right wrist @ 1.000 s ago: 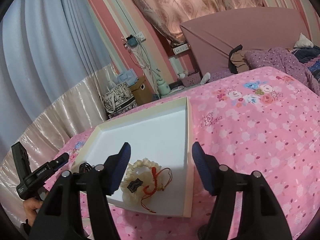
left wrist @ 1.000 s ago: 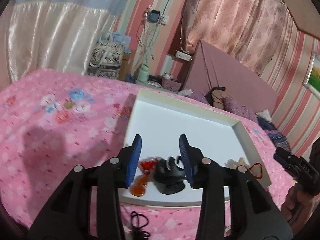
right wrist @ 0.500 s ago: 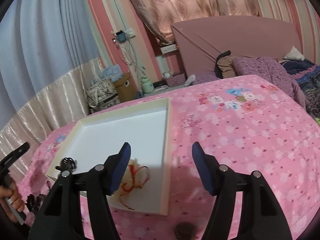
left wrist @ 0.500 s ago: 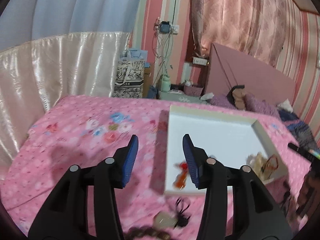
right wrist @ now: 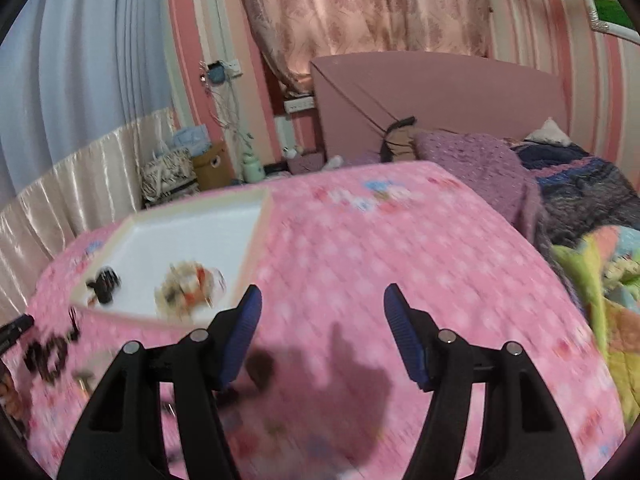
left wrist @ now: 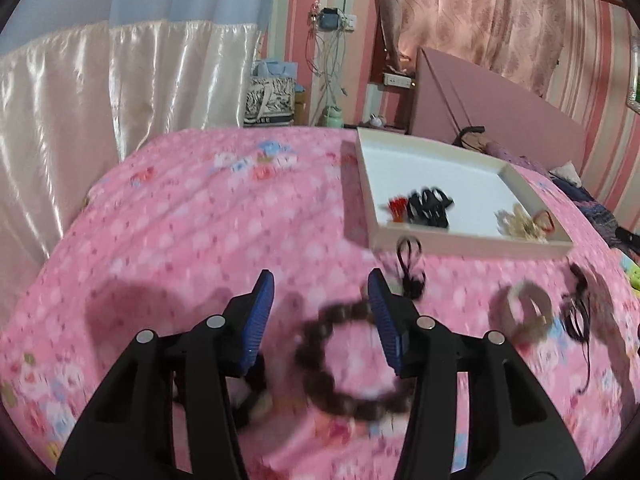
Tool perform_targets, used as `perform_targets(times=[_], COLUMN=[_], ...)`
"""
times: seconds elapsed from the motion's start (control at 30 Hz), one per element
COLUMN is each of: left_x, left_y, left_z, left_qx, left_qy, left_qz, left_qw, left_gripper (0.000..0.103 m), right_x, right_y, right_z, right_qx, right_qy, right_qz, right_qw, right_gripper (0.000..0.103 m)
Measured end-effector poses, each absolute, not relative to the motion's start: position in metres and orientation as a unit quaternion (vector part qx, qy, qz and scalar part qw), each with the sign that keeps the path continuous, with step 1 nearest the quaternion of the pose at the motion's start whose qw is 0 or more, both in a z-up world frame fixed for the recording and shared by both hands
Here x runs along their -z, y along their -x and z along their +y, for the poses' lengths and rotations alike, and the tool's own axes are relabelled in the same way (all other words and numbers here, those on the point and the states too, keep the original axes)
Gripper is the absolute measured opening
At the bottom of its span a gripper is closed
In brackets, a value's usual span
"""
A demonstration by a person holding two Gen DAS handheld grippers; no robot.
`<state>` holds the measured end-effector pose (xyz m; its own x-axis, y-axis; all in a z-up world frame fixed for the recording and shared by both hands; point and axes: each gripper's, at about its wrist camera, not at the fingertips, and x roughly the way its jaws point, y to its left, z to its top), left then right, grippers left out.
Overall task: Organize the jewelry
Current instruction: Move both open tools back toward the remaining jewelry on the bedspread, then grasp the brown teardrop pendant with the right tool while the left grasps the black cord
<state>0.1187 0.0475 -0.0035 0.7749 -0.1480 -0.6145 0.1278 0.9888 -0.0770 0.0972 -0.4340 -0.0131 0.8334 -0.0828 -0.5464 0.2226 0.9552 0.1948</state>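
Note:
A white tray [left wrist: 516, 180] lies on the pink floral bedspread, also in the right wrist view [right wrist: 256, 236]. It holds a red piece [left wrist: 397, 208], a black hair clip [left wrist: 430, 207] and a cream bracelet with red cord [left wrist: 522, 224], which shows blurred in the right wrist view [right wrist: 188, 290]. My left gripper [left wrist: 320, 316] is open and empty over a dark brown bead bracelet [left wrist: 348, 360] on the bedspread. My right gripper [right wrist: 322, 330] is open and empty over bare bedspread right of the tray.
On the bedspread in front of the tray lie a black hair tie [left wrist: 410, 268], a pale bangle [left wrist: 528, 316] and black cords [left wrist: 578, 312]. A purple blanket [right wrist: 480, 160] and a green quilt [right wrist: 600, 280] lie at the right. A pink headboard [right wrist: 432, 96] stands behind.
Both grippers have pulled back from the tray toward the near side of the bed. The left one now hangs over the bead bracelet; the right one has swung right. Both stay open.

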Motion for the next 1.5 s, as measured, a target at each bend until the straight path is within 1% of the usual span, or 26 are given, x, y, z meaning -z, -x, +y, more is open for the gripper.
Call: perform_targets(times=[0.17, 0.3, 0.37, 0.43, 0.53, 0.7, 0.77, 0.9, 1.0, 1.03, 1.07, 1.1, 1.13, 1.17, 1.2, 1.3, 1.5], left_x=[0.013, 0.02, 0.021, 0.019, 0.013, 0.003, 0.005, 0.026, 0.039, 0.04, 0.041, 0.041, 0.042, 0.041, 0.04, 0.039, 0.026], left_y=[-0.1, -0.092, -0.089, -0.088, -0.101, -0.126, -0.135, -0.156, -0.166, -0.167, -0.169, -0.17, -0.171, -0.171, -0.172, -0.174, -0.163], left_z=[0.043, 0.031, 0.027, 0.026, 0.025, -0.001, -0.016, -0.048, -0.064, -0.066, -0.067, -0.066, -0.064, -0.061, -0.055, -0.036, -0.028], left_qx=[0.086, 0.098, 0.101, 0.103, 0.105, 0.121, 0.126, 0.125, 0.113, 0.11, 0.109, 0.105, 0.104, 0.104, 0.102, 0.12, 0.122], left_qy=[0.025, 0.019, 0.014, 0.007, 0.016, 0.002, -0.008, -0.049, -0.082, -0.088, -0.089, -0.086, -0.082, -0.075, -0.061, -0.007, 0.009], left_qz=[0.334, 0.336, 0.335, 0.332, 0.337, 0.341, 0.348, 0.378, 0.392, 0.392, 0.396, 0.395, 0.394, 0.393, 0.392, 0.39, 0.362], left_qw=[0.938, 0.936, 0.937, 0.938, 0.935, 0.932, 0.929, 0.916, 0.909, 0.909, 0.907, 0.908, 0.909, 0.91, 0.912, 0.913, 0.924], left_gripper=[0.052, 0.052, 0.052, 0.052, 0.053, 0.053, 0.053, 0.052, 0.048, 0.044, 0.04, 0.035, 0.033, 0.024, 0.012, 0.01, 0.008], right_x=[0.033, 0.048, 0.052, 0.053, 0.053, 0.057, 0.063, 0.072, 0.073, 0.072, 0.072, 0.071, 0.07, 0.07, 0.07, 0.069, 0.062], right_y=[-0.076, -0.08, -0.087, -0.097, -0.114, -0.14, -0.149, -0.162, -0.165, -0.164, -0.163, -0.161, -0.16, -0.16, -0.159, -0.157, -0.148], right_z=[-0.407, -0.378, -0.366, -0.361, -0.36, -0.354, -0.353, -0.353, -0.348, -0.347, -0.346, -0.346, -0.345, -0.344, -0.343, -0.347, -0.361], right_qx=[0.046, 0.026, 0.018, 0.024, 0.024, 0.048, 0.051, 0.041, 0.047, 0.047, 0.048, 0.049, 0.046, 0.046, 0.046, 0.039, 0.025], right_qy=[-0.098, -0.084, -0.082, -0.078, -0.094, -0.076, -0.076, -0.07, -0.049, -0.046, -0.044, -0.043, -0.041, -0.039, -0.039, -0.052, -0.09], right_qz=[0.312, 0.332, 0.339, 0.343, 0.351, 0.364, 0.378, 0.406, 0.41, 0.409, 0.407, 0.405, 0.403, 0.403, 0.402, 0.398, 0.37], right_qw=[0.944, 0.939, 0.937, 0.936, 0.931, 0.927, 0.921, 0.91, 0.91, 0.91, 0.911, 0.912, 0.913, 0.913, 0.914, 0.915, 0.924], right_gripper=[0.063, 0.061, 0.058, 0.057, 0.057, 0.057, 0.057, 0.059, 0.055, 0.052, 0.045, 0.036, 0.031, 0.031, 0.03, 0.03, 0.03])
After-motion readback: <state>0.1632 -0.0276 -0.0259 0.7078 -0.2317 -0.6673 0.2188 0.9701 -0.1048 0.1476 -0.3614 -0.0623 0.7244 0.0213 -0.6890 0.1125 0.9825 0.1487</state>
